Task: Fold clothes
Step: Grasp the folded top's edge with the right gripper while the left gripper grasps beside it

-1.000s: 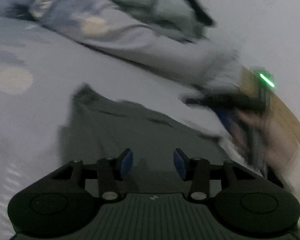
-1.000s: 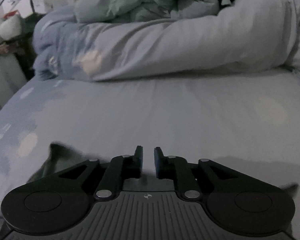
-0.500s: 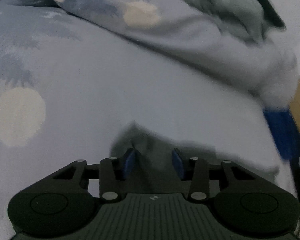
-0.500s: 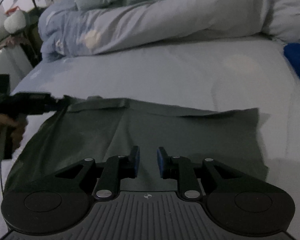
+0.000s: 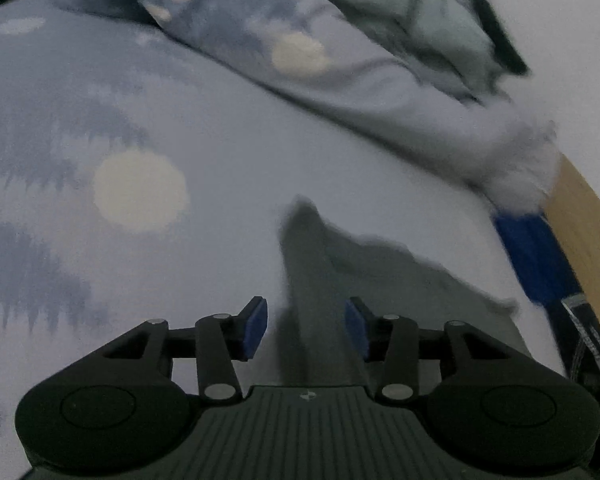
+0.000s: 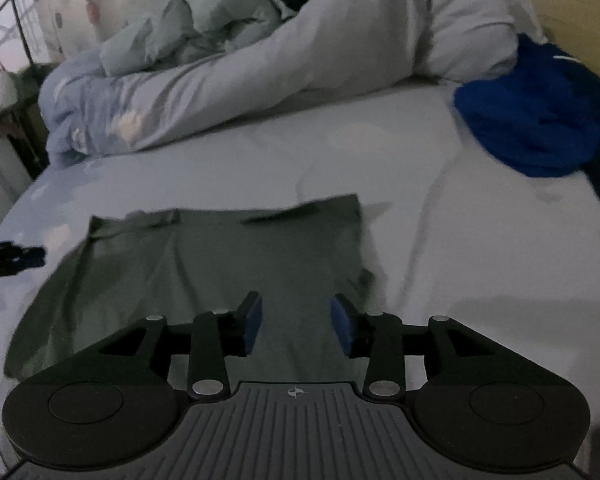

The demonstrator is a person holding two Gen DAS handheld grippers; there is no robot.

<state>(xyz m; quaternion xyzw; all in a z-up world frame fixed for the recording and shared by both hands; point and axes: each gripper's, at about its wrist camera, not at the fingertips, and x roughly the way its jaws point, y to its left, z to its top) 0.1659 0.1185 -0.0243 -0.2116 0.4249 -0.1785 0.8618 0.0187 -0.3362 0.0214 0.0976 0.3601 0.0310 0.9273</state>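
Dark green garment point(image 6: 204, 264): we see it spread flat on the bedsheet point(image 6: 440, 240), creased, any fold unclear; blue garment point(image 6: 528, 128) heaped beyond; left gripper point(image 5: 306, 330) and right gripper point(image 6: 296, 322) both parted, empty

No readable text, label or number shows anywhere.

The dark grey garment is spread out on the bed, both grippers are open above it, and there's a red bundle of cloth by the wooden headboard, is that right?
Not quite: the bundle of cloth by the wooden headboard is blue, as the right wrist view shows. The dark grey garment is spread on the bed, with the left gripper and right gripper open above it.
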